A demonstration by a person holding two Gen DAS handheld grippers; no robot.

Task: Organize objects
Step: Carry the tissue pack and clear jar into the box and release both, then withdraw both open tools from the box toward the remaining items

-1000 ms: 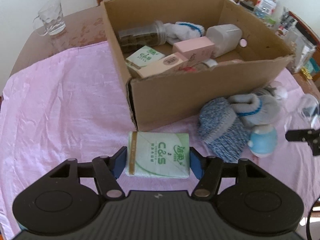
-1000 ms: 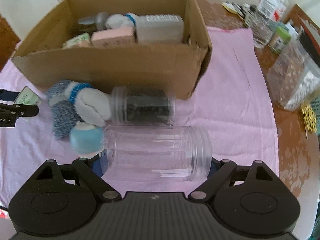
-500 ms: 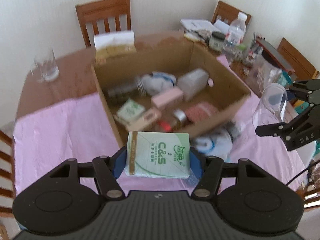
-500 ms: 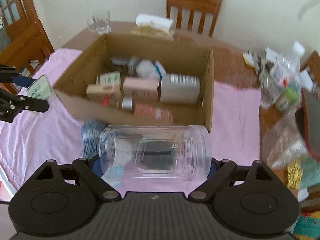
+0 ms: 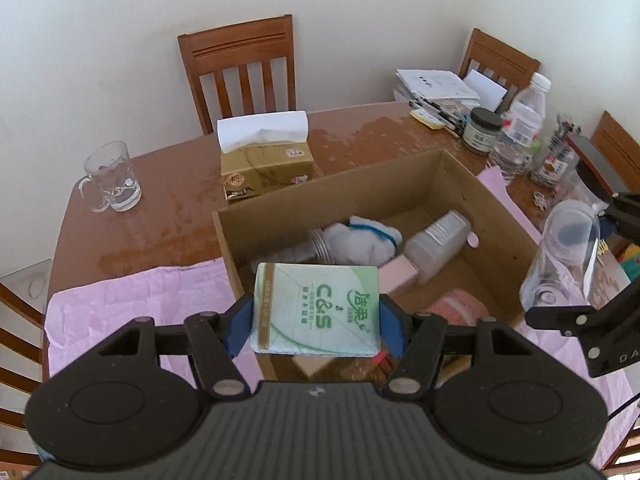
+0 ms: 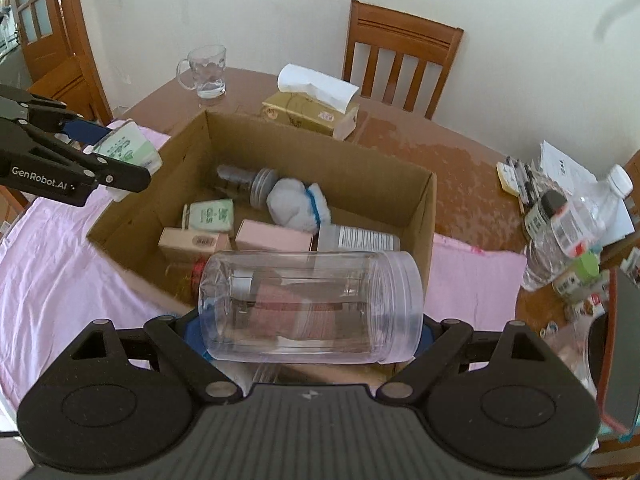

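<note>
Tissue pack (image 5: 316, 309) between left claw (image 5: 314, 326) fingers

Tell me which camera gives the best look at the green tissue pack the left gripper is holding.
The left wrist view. There the green tissue pack sits centred between the left gripper fingers, its printed face fully readable. The right wrist view shows only one corner of it at the far left edge, mostly hidden behind the gripper, above the cardboard box.

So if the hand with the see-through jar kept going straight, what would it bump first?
Probably the things inside the cardboard box: the right gripper, holding the clear jar, points down into it. Depth is unclear.
</note>
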